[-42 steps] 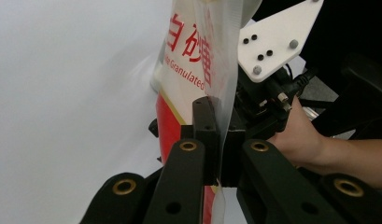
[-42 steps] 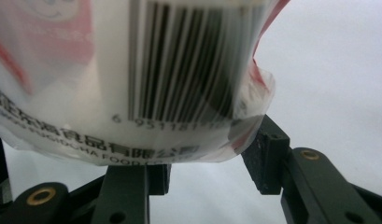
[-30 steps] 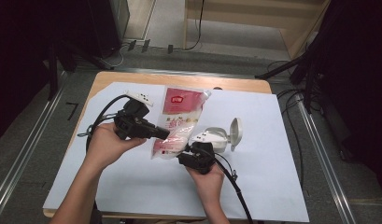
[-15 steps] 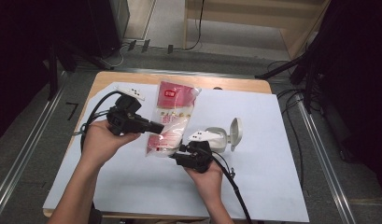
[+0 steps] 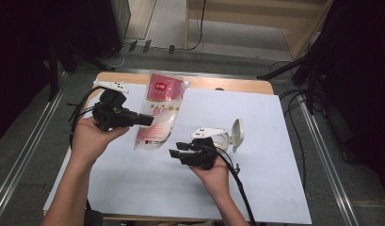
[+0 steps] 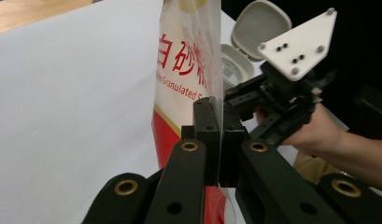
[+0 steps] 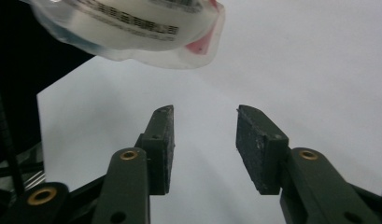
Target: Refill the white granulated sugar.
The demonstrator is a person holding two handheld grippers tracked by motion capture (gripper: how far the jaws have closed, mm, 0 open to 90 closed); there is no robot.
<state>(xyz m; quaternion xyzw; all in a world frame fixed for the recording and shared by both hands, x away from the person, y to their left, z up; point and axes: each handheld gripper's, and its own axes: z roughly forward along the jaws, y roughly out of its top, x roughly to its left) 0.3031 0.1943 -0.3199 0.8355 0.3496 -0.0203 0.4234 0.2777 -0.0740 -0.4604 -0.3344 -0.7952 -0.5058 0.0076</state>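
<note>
Sugar bag lifted over the table
Left tool (image 5: 148, 120) clenches the sugar bag's (image 5: 159, 110) edge; right tool (image 5: 177, 149), released and empty, sits near the white container (image 5: 218, 136).

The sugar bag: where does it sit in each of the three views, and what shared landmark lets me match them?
High view: the sugar bag hangs left of centre, pinched by the left hand-held gripper.
Left gripper view: it stands upright at centre, clamped between the jaws.
Right gripper view: its lower end shows at the top left, above the open jaws.
Shared landmark: the white sheet.
</note>
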